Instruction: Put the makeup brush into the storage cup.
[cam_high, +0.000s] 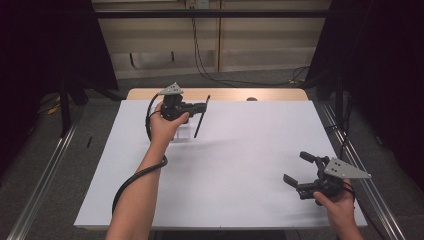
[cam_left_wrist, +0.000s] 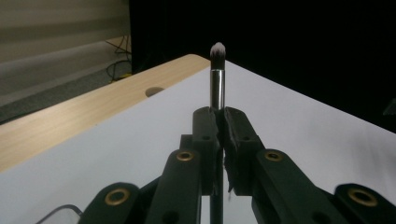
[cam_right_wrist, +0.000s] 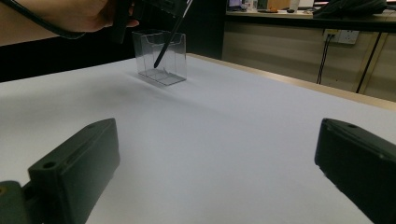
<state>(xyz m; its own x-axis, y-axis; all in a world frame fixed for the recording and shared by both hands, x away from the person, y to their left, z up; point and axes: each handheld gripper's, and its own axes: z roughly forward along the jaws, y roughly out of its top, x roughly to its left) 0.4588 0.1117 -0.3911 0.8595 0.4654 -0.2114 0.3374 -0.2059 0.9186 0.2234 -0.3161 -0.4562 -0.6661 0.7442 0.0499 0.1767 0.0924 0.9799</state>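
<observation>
A: Makeup brush (cam_left_wrist: 217, 74), pinched in the left gripper (cam_high: 202, 106), jaws clamped tight on the handle. Bristle tip is dark with a pale end and points away from the camera in the left gripper view; a silver ferrule sits just below it.

B: Where is it over the table (cam_high: 240, 150)?

A: Far left part of the white surface in the high view, held up in the air and tilted. Lower end of the handle points down toward a clear plastic box (cam_right_wrist: 161, 56).

B: Inside the box or not?

A: Right gripper view shows the dark handle tip low against the box, looks like it's within the walls, but the plastic is transparent so I can't swear it isn't just in front. Whether it touches the bottom I can't tell.

B: Box state?

A: Upright, open top, standing on the white surface near the far edge. Left hand (cam_high: 165, 125) is right above and beside it.

B: Right gripper (cam_high: 297, 170)?

A: Near right corner, well apart from the brush and box. Jaws spread wide, nothing between them, just bare white table seen past the two black pads (cam_right_wrist: 74, 163). Grey three-cornered plate on top, held low near the surface.

B: Anything else?

A: Wooden strip along the table's far edge (cam_left_wrist: 93, 102), with a round hole in it.
</observation>
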